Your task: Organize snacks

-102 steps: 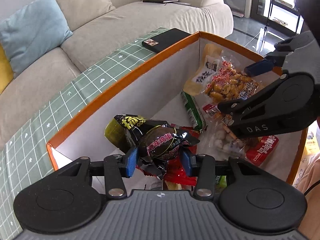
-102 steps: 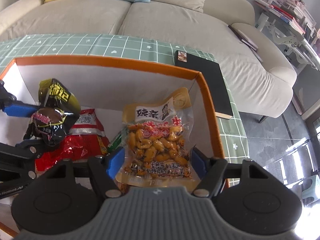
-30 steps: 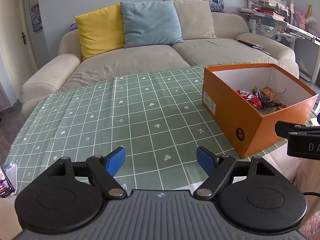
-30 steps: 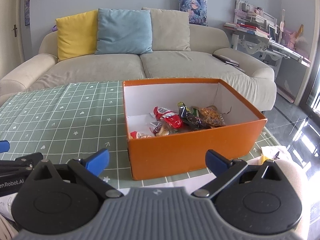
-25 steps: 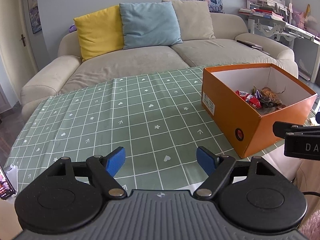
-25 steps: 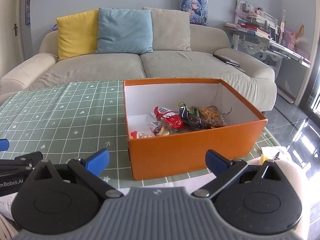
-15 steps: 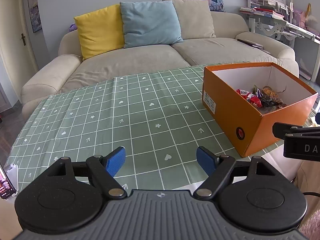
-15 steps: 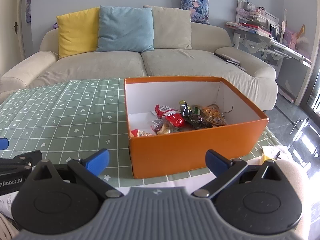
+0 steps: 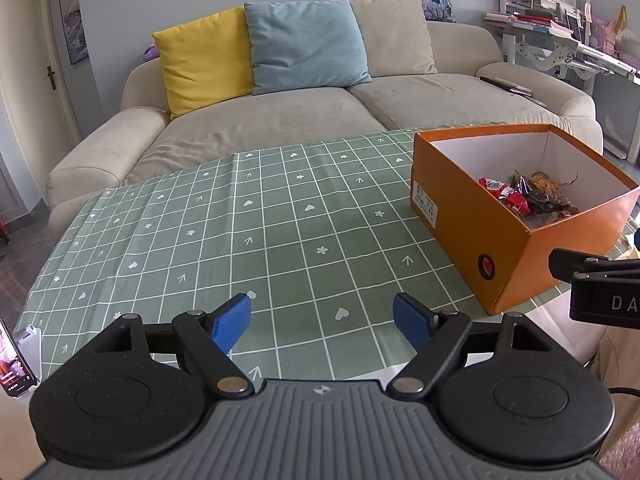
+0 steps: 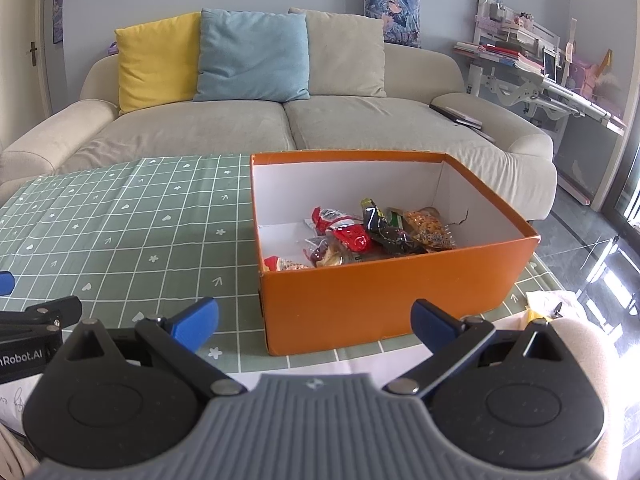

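Snacks (image 10: 372,236): mixed foil and clear packets lay inside orange cardboard box (image 10: 384,300) | left gripper (image 9: 322,320), right gripper (image 10: 314,320): spread wide, empty, near box's front | advice: verify none remained outside box.

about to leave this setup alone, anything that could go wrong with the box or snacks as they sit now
The orange box sits close to the table's near edge and right-hand end, so a bump could push it off. It has no lid, and the snack packets lie in a loose pile, so they would spill if it tipped. Both the left gripper and right gripper are open and empty.
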Demonstrator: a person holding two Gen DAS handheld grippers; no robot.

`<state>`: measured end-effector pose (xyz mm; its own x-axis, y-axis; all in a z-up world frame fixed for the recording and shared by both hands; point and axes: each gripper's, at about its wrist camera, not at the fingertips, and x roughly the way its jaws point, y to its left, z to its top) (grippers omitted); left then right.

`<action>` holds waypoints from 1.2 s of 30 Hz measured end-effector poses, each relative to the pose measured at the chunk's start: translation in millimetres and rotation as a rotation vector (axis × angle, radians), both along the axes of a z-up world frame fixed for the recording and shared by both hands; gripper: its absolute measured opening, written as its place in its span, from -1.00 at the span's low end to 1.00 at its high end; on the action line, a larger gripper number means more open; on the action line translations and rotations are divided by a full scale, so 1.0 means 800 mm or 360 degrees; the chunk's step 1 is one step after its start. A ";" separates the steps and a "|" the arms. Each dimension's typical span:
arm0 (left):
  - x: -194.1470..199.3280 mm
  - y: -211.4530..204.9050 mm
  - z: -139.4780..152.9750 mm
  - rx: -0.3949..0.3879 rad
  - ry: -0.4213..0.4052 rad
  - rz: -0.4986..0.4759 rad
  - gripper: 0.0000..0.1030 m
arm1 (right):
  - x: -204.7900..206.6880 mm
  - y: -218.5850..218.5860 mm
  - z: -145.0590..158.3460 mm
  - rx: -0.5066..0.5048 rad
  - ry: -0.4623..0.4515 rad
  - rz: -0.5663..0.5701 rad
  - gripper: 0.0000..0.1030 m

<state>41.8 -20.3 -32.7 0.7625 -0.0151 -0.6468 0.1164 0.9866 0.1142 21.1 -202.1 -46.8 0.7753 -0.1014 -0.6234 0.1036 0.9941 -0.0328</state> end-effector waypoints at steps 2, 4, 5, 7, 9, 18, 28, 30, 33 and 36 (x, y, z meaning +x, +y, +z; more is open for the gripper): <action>0.000 0.000 0.000 0.0004 0.0000 -0.0002 0.84 | 0.000 0.000 0.000 -0.0001 0.0002 0.0002 0.93; 0.000 0.001 0.000 0.0012 -0.0004 -0.0002 0.84 | 0.001 0.000 0.000 -0.0004 0.0004 0.0005 0.93; 0.000 0.001 0.001 0.0013 -0.0005 -0.0001 0.84 | 0.001 0.001 0.001 -0.0005 0.0002 0.0006 0.93; 0.001 0.002 0.001 0.0009 -0.0004 0.0000 0.84 | 0.000 0.002 0.001 -0.0007 -0.0002 0.0007 0.93; 0.001 0.002 0.001 0.0011 -0.0004 -0.0001 0.84 | 0.000 0.000 0.001 -0.0008 -0.0003 0.0008 0.93; -0.001 0.002 0.001 0.0013 0.0003 0.0004 0.84 | 0.000 0.002 0.001 -0.0007 0.0001 0.0012 0.93; -0.002 0.003 0.002 0.0021 -0.0003 0.0010 0.84 | 0.000 0.002 0.002 -0.0008 0.0005 0.0023 0.93; -0.001 0.003 0.002 0.0021 -0.0004 0.0011 0.84 | 0.000 0.002 0.002 -0.0010 0.0004 0.0023 0.93; -0.001 0.003 0.004 0.0014 -0.0007 0.0008 0.83 | 0.000 0.003 0.001 -0.0011 0.0001 0.0025 0.93; -0.001 0.003 0.004 0.0013 -0.0008 0.0003 0.83 | 0.000 0.003 0.000 -0.0012 0.0001 0.0029 0.93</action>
